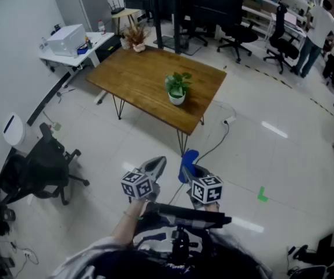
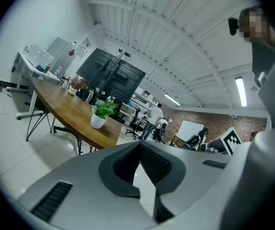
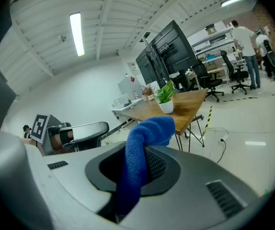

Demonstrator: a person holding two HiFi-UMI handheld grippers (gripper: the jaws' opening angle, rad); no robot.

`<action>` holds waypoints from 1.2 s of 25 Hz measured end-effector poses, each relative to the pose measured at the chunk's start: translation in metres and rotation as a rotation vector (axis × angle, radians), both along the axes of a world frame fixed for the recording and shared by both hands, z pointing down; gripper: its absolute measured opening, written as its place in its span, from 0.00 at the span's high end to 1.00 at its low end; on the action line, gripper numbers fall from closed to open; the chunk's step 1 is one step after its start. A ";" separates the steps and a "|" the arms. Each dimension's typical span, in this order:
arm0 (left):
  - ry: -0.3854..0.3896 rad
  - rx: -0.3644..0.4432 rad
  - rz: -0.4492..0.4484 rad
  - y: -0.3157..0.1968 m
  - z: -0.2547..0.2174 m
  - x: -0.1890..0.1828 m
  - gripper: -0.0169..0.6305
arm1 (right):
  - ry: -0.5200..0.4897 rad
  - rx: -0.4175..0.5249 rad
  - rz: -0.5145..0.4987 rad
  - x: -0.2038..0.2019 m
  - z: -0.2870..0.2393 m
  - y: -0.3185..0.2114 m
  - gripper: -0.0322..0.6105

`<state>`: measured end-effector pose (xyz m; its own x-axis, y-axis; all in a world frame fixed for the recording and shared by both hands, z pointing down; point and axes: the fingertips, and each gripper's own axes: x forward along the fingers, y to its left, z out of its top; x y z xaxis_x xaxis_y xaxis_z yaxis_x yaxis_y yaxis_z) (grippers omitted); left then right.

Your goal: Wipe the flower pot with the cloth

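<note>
A white flower pot (image 1: 177, 97) with a green plant stands near the right end of a wooden table (image 1: 141, 77). Both grippers hover over the floor, well short of the table's near edge. My right gripper (image 1: 185, 170) is shut on a blue cloth (image 1: 189, 157). In the right gripper view the cloth (image 3: 149, 131) hangs between the jaws of that gripper (image 3: 136, 150), with the pot (image 3: 166, 107) far ahead. My left gripper (image 1: 158, 163) is shut with nothing in it. The left gripper view shows this gripper (image 2: 139, 147) pointing toward the distant pot (image 2: 98, 121).
A black office chair (image 1: 39, 167) stands on the floor to the left. A white desk (image 1: 91, 42) with a printer sits behind the table. A cable (image 1: 222, 133) trails under the table's right end. People (image 1: 321, 28) and office chairs are at the far right.
</note>
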<state>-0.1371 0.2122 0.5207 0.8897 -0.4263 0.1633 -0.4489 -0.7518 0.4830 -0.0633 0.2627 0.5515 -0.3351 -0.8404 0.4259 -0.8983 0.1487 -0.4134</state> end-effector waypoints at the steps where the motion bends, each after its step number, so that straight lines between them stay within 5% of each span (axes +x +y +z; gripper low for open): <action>1: -0.009 -0.002 -0.002 -0.001 0.001 0.002 0.96 | -0.001 0.002 0.001 0.003 -0.001 -0.001 0.85; 15: -0.044 -0.038 -0.036 -0.077 0.010 0.029 0.96 | 0.008 -0.001 0.009 0.035 0.000 -0.065 0.85; 30: -0.039 -0.104 -0.011 -0.284 0.031 0.077 0.96 | 0.018 -0.054 0.155 0.090 0.014 -0.227 0.85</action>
